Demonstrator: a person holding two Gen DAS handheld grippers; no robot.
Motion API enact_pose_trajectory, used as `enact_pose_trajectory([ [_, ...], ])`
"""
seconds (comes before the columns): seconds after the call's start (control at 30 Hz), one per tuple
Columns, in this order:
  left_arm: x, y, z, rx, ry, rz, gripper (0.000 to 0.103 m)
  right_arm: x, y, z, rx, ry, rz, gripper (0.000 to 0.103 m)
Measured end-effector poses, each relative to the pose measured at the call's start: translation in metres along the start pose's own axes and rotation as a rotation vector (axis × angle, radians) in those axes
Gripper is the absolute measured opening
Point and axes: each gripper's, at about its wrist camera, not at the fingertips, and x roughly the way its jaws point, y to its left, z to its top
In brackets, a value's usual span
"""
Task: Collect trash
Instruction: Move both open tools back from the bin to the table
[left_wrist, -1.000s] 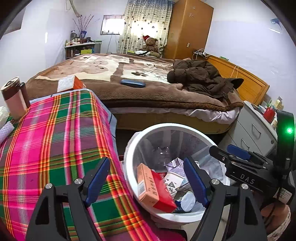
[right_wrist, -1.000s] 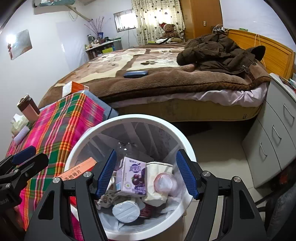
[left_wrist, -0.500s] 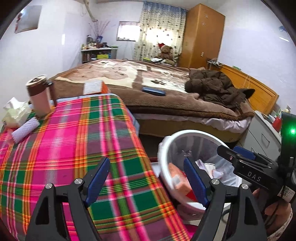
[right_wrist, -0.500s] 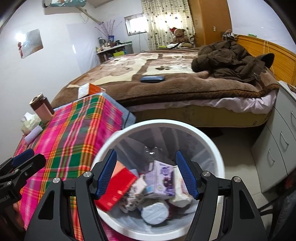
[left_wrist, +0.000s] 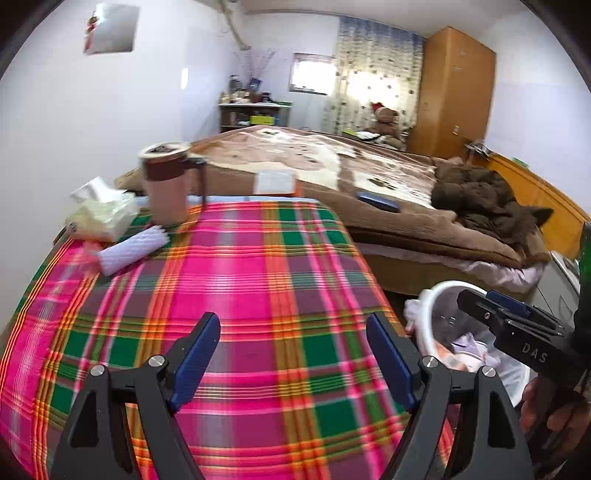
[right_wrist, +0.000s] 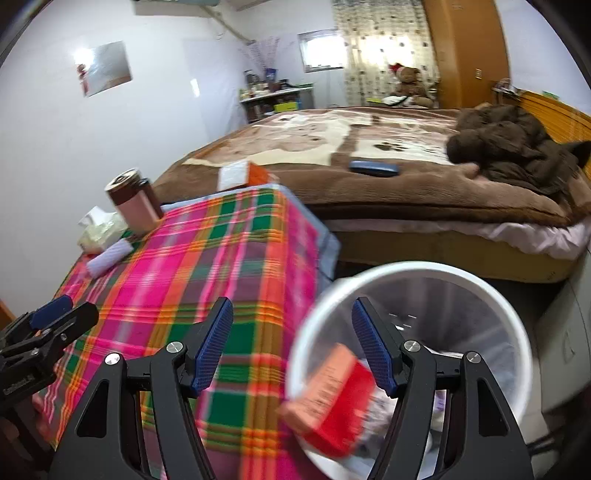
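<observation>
A: Left gripper (left_wrist: 291, 354), state?

B: Jaws spread wide, nothing between them. Below and ahead of them only the plaid cloth on the bench (left_wrist: 240, 295).

A: Right gripper (right_wrist: 291, 343)?

B: Same: jaws apart, empty. Its left jaw sits over the bench edge, its right jaw over the white bin (right_wrist: 517, 332).

A: Where is the trash?

B: In the bin. A red and orange carton (right_wrist: 332, 402) lies against the near wall, just below the right gripper's jaws and slightly right of their gap. Other scraps lie under the right jaw, too blurred to name. From the left gripper, the bin is off past its right jaw, beside the bench.

A: Anything on the bench?

B: Far ahead of the left jaws, toward their left: a pink tumbler with a brown lid (left_wrist: 166, 184), upright; a tissue pack (left_wrist: 103, 214) beside it; a white ribbed roll (left_wrist: 133, 251) lying just in front of both. All well apart from either gripper.

A: Beyond the bench?

B: A bed (left_wrist: 332, 166) with a brown blanket, a dark jacket (left_wrist: 480, 195) heaped on it, and a small blue case (left_wrist: 378, 202).
</observation>
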Motion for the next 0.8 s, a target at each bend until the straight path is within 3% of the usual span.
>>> enact_pose_trajectory([
  [0.47, 0.008, 0.108, 0.004, -0.137, -0.009, 0.175, 0.083, 0.051, 0.087, 0.020, -0.093, 0.043, 0.124, 0.068],
  [0.8, 0.020, 0.174, 0.009, -0.194, 0.004, 0.249, 0.083, 0.090, 0.138, 0.029, -0.143, 0.094, 0.188, 0.068],
])
